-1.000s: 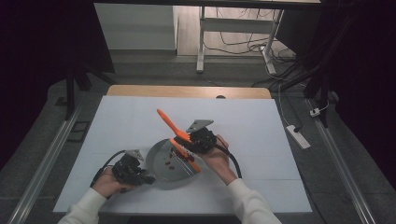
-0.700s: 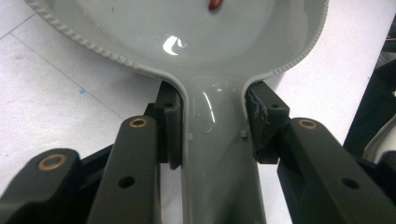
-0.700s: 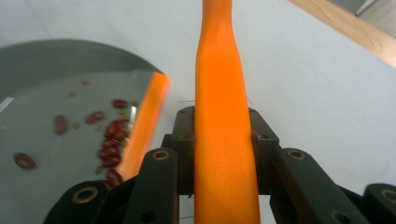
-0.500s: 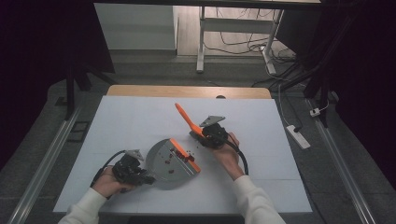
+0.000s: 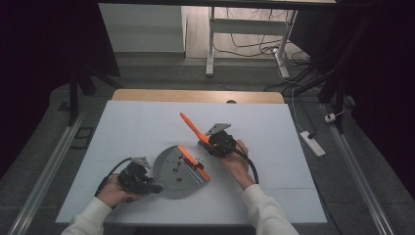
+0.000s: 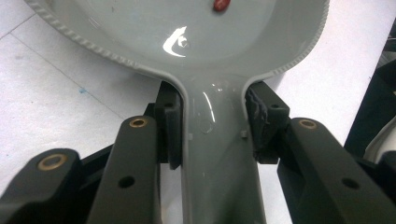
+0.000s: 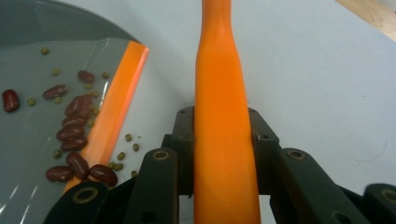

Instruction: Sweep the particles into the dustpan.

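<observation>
While the left gripper (image 5: 155,187) clamps the glossy grey dustpan's (image 5: 171,169) smooth handle, oval red beans (image 7: 77,128) crowd its straight orange lip (image 5: 194,163). The right gripper (image 5: 204,143) pinches a tapered orange brush handle (image 7: 223,140).

From the high view we look forward and down on the whole white table (image 5: 147,127). The two gripper views sit very near, looking along their black jaws. All three views share the grey dustpan (image 5: 171,171) (image 6: 196,42) (image 7: 42,56).
</observation>
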`<state>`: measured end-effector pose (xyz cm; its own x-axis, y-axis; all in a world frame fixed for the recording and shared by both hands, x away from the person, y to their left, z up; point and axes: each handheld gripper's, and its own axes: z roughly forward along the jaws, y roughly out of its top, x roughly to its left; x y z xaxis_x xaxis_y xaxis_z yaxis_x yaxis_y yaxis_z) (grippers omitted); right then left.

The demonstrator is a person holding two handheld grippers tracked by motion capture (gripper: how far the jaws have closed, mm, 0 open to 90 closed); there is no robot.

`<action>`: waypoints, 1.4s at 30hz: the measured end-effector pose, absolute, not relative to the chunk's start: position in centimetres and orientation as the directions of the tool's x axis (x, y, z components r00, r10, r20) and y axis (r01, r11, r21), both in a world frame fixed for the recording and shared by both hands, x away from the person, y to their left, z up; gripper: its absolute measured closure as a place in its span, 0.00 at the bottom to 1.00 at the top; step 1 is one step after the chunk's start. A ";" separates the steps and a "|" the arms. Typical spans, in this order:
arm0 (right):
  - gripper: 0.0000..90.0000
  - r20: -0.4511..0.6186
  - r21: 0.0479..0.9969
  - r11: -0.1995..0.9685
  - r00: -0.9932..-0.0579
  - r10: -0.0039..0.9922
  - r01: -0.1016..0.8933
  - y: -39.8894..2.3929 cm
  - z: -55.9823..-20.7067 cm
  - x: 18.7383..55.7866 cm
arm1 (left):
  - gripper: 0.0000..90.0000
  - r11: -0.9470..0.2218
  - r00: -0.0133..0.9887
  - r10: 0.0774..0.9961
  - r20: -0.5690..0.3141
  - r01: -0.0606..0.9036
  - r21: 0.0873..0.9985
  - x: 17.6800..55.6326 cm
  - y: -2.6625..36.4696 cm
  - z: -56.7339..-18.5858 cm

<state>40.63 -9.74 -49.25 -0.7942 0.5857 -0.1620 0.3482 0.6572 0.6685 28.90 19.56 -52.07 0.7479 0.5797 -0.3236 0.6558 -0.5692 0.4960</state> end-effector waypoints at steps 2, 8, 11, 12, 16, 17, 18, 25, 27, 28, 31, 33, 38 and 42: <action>0.78 -0.147 0.670 0.655 -0.802 0.578 0.349 -9.6 -49.2 40.4 | 0.69 -0.569 0.748 0.580 -0.323 0.656 0.496 28.9 19.6 -52.1; 0.78 -0.134 0.672 0.661 -0.822 0.553 0.335 -9.0 -49.3 39.8 | 0.69 -0.570 0.748 0.580 -0.323 0.656 0.495 28.9 19.6 -52.1; 0.78 -0.139 0.671 0.663 -0.823 0.550 0.331 -8.8 -49.3 39.4 | 0.69 -0.570 0.747 0.581 -0.323 0.656 0.494 28.9 19.5 -52.1; 0.78 -0.137 0.671 0.665 -0.827 0.546 0.328 -8.7 -49.3 39.3 | 0.69 -0.570 0.747 0.581 -0.323 0.656 0.494 28.9 19.5 -52.1; 0.78 -0.105 0.676 0.658 -0.840 0.532 0.332 -8.5 -49.3 39.0 | 0.69 -0.570 0.747 0.581 -0.324 0.657 0.494 28.9 19.5 -52.1; 0.78 -0.103 0.677 0.657 -0.841 0.530 0.331 -8.4 -49.3 38.9 | 0.69 -0.570 0.747 0.581 -0.324 0.657 0.494 28.9 19.5 -52.1; 0.78 -0.102 0.677 0.657 -0.842 0.529 0.331 -8.3 -49.3 38.7 | 0.69 -0.570 0.747 0.581 -0.323 0.657 0.494 28.9 19.5 -52.1; 0.78 -0.088 0.684 0.652 -0.852 0.517 0.326 -8.0 -49.4 38.4 | 0.69 -0.570 0.747 0.582 -0.323 0.657 0.493 28.9 19.5 -52.1; 0.78 -0.089 0.682 0.654 -0.850 0.519 0.328 -7.8 -49.4 38.2 | 0.69 -0.570 0.746 0.582 -0.323 0.658 0.493 28.9 19.5 -52.1; 0.78 -0.085 0.682 0.652 -0.850 0.520 0.331 -7.8 -49.4 38.1 | 0.69 -0.570 0.746 0.581 -0.324 0.658 0.493 28.9 19.5 -52.1; 0.78 -0.080 0.684 0.654 -0.857 0.510 0.325 -7.7 -49.4 38.0 | 0.69 -0.570 0.746 0.582 -0.324 0.658 0.493 28.9 19.5 -52.1; 0.78 -0.075 0.684 0.650 -0.854 0.514 0.331 -7.6 -49.3 37.9 | 0.69 -0.570 0.746 0.582 -0.324 0.658 0.493 28.9 19.5 -52.1; 0.78 -0.070 0.691 0.643 -0.854 0.515 0.331 -7.4 -49.3 37.7 | 0.69 -0.570 0.746 0.581 -0.324 0.658 0.492 28.9 19.5 -52.1; 0.78 -0.047 0.700 0.632 -0.863 0.504 0.331 -7.1 -49.1 37.3 | 0.69 -0.571 0.747 0.581 -0.322 0.657 0.493 28.9 19.5 -52.1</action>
<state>37.33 -7.09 -49.08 -0.8625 0.5039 -0.0467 0.3313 0.6321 0.7005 28.91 19.52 -52.12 0.7472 0.5814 -0.3221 0.6567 -0.5711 0.4925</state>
